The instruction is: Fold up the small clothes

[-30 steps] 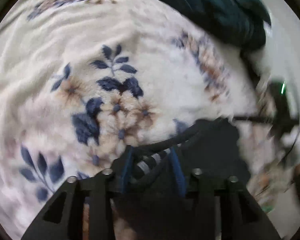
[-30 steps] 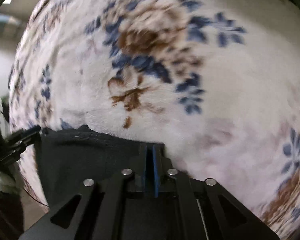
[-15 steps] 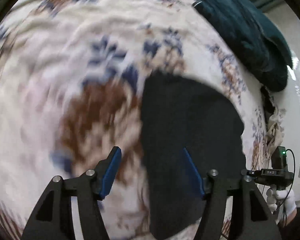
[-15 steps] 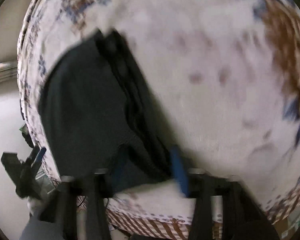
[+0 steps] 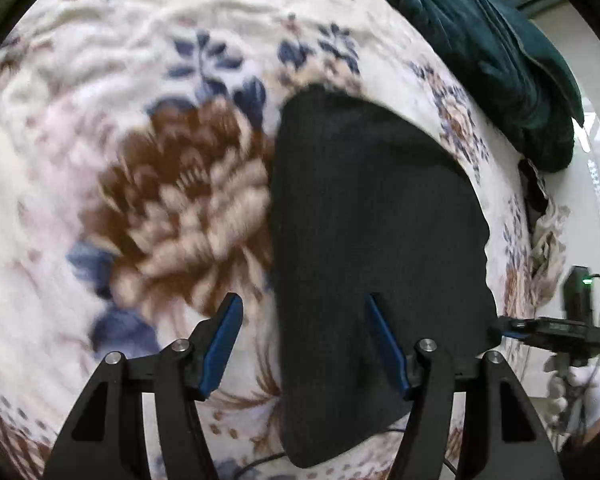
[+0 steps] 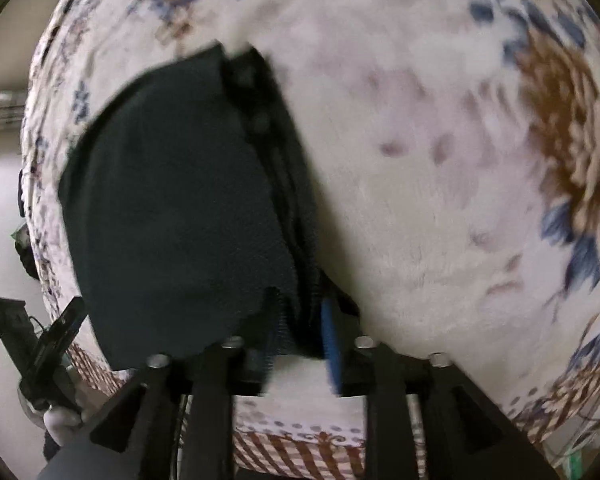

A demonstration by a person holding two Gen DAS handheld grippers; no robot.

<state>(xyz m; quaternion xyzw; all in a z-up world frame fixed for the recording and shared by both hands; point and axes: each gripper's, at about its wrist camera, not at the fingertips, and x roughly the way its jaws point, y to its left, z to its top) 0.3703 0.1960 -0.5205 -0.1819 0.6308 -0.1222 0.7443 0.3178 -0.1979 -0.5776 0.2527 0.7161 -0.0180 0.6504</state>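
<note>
Left wrist view shows the black garment (image 5: 376,232) lying flat on the floral blanket (image 5: 148,128), folded into a compact, rounded panel with no sleeve or leg trailing loose; the left gripper (image 5: 304,340) hovers over its near left edge with jaws released and nothing between the pads, one finger over the blanket and the other over the cloth. In the right wrist view the garment (image 6: 172,208) sits left of centre near the bed's edge, its thicker banded hem running along the right side; the right gripper (image 6: 300,344) straddles the near end of that hem, its jaws have just been opening, and through the blur the pads seem to have let go of the cloth. This fold looks laid down; a further halving may remain. A teal garment (image 5: 496,52) waits far right, unfolded.
</note>
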